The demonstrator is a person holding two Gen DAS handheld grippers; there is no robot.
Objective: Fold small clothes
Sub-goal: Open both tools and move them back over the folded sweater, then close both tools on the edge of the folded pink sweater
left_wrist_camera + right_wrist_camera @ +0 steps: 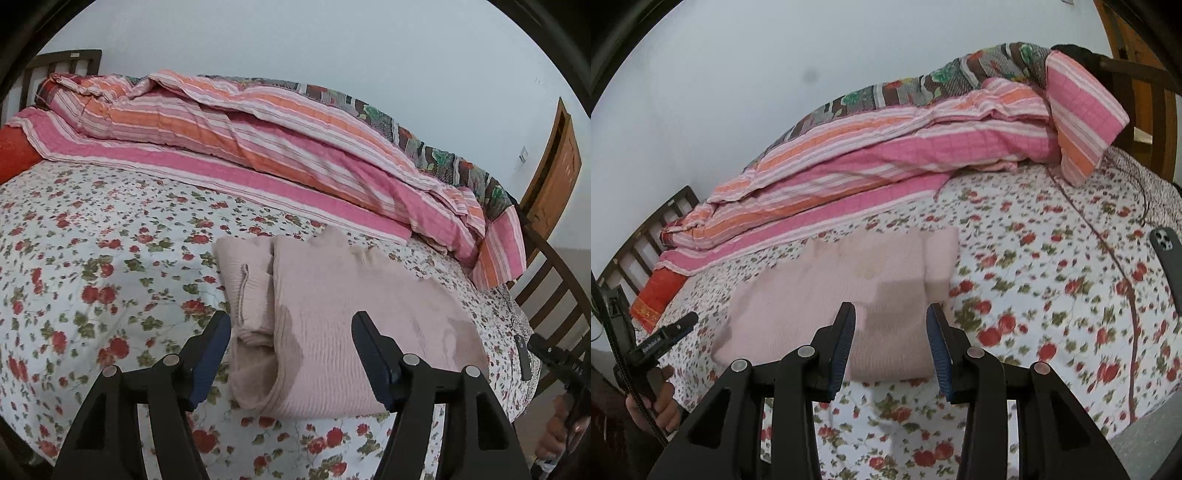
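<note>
Just beyond both tools (291, 354) (892, 347), folded garment (332, 332) (831, 295).

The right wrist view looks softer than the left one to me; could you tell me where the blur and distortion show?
Right wrist view: the floral bedsheet and pink folded garment are smeared by motion blur, while the fingers stay crisp. Left wrist view: the garment's ribbing is sharp. Both views: fisheye bending curves the bed, with dark corners.
</note>
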